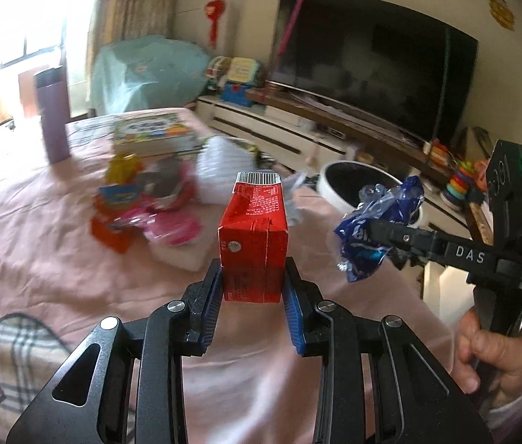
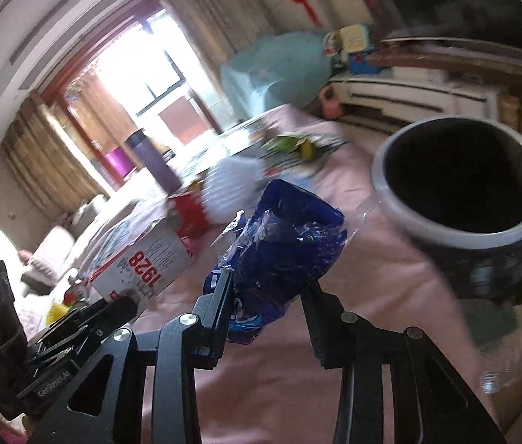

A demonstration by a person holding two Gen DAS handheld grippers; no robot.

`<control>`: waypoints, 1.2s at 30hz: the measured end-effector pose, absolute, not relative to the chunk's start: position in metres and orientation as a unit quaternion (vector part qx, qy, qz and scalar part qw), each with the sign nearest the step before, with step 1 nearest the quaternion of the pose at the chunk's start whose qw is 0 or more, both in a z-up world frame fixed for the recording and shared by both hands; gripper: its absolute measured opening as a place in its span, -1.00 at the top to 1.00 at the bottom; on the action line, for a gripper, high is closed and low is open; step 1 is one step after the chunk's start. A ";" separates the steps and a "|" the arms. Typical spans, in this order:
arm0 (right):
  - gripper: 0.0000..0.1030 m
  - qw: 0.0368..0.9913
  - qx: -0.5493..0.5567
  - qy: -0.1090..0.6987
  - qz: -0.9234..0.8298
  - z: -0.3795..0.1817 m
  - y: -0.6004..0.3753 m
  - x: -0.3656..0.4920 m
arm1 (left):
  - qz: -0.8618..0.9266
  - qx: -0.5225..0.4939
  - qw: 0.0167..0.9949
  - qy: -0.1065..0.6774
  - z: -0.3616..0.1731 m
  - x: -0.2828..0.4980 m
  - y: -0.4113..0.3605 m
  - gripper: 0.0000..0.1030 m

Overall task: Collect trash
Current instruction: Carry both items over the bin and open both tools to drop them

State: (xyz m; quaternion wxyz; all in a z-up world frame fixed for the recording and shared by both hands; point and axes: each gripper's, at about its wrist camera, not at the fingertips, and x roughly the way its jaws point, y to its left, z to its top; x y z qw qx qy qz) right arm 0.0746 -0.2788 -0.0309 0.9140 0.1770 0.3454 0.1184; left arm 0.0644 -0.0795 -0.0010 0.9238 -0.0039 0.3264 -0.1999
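Observation:
My left gripper (image 1: 253,281) is shut on a red drink carton (image 1: 253,236) and holds it upright above the pink cloth. My right gripper (image 2: 266,288) is shut on a crumpled blue plastic wrapper (image 2: 287,248); in the left wrist view the right gripper (image 1: 375,229) holds the wrapper (image 1: 375,222) to the right of the carton. A round bin with a white rim and dark inside (image 2: 457,174) stands at the table's right edge, beyond the wrapper; it also shows in the left wrist view (image 1: 349,181). The carton shows in the right wrist view (image 2: 142,266) at lower left.
More wrappers and packets (image 1: 142,207) lie on the pink cloth (image 1: 76,266), with a white ribbed object (image 1: 224,166), a stack of books (image 1: 150,133) and a purple flask (image 1: 54,118) behind. A TV (image 1: 372,59) on a low cabinet stands beyond the table.

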 end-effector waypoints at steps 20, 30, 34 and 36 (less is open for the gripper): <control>0.26 0.933 0.141 0.331 -0.010 -0.015 -0.393 0.087 | -0.276 0.049 0.901 0.331 0.009 0.115 -0.203 0.42; 0.22 0.925 0.117 0.361 -0.018 -0.020 -0.417 0.122 | -0.292 0.058 0.889 0.347 0.006 0.145 -0.244 0.42; 0.18 0.920 0.110 0.375 -0.019 -0.025 -0.421 0.130 | -0.292 0.061 0.884 0.359 0.000 0.157 -0.261 0.42; 0.14 0.918 0.109 0.380 -0.019 -0.028 -0.426 0.135 | -0.294 0.061 0.880 0.368 -0.005 0.162 -0.265 0.42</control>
